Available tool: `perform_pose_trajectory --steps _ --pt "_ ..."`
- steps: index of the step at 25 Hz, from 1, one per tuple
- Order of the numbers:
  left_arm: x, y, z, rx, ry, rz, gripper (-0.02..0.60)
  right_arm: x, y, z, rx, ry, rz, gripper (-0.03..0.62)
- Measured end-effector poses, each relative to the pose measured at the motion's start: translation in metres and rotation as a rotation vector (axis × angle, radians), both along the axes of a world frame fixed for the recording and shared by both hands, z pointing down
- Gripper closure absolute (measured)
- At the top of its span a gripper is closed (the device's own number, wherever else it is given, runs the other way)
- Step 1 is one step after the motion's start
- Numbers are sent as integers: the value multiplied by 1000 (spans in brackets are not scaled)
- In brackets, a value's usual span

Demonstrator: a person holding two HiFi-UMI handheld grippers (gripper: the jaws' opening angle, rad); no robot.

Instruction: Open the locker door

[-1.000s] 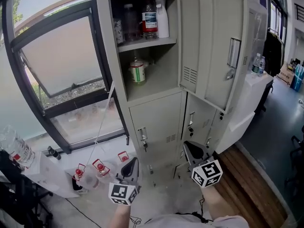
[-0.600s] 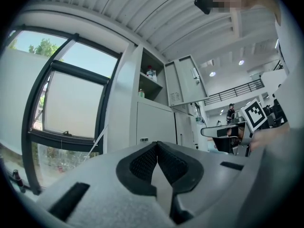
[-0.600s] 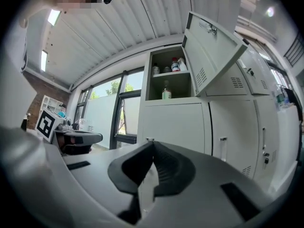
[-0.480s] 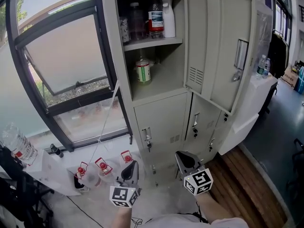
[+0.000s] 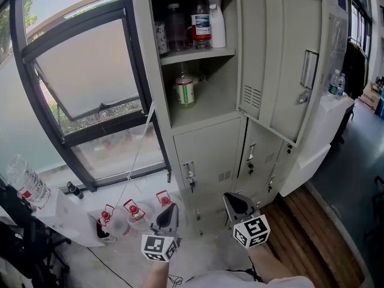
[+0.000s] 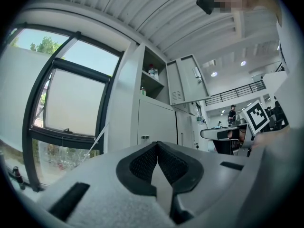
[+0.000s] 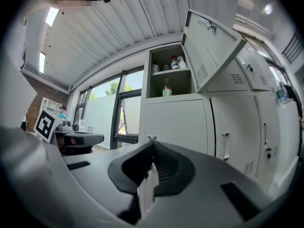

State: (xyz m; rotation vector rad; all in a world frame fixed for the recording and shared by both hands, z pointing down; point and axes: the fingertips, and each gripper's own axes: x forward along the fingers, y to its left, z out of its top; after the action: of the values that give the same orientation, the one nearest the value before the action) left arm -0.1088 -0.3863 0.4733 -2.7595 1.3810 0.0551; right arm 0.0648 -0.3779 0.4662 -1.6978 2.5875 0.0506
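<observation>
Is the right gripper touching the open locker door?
Apart. In the head view the right gripper sits far below the open locker door, with clear space between them.

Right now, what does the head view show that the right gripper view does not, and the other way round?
Only the head view shows the floor: the red-capped containers by the window and the wooden boards at the right.

Only the right gripper view shows the ribbed ceiling and the right gripper with its jaws closed together, nothing between them.

Both show the open upper locker door, the bottles on the top shelf, the closed lower door and the window.
</observation>
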Motion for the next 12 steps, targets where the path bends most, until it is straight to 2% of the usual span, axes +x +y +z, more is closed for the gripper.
perform_pose_trajectory --steps 12 --pt "-2 -2 -2 2 -2 -3 574 3 -1 3 -7 -2 11 582"
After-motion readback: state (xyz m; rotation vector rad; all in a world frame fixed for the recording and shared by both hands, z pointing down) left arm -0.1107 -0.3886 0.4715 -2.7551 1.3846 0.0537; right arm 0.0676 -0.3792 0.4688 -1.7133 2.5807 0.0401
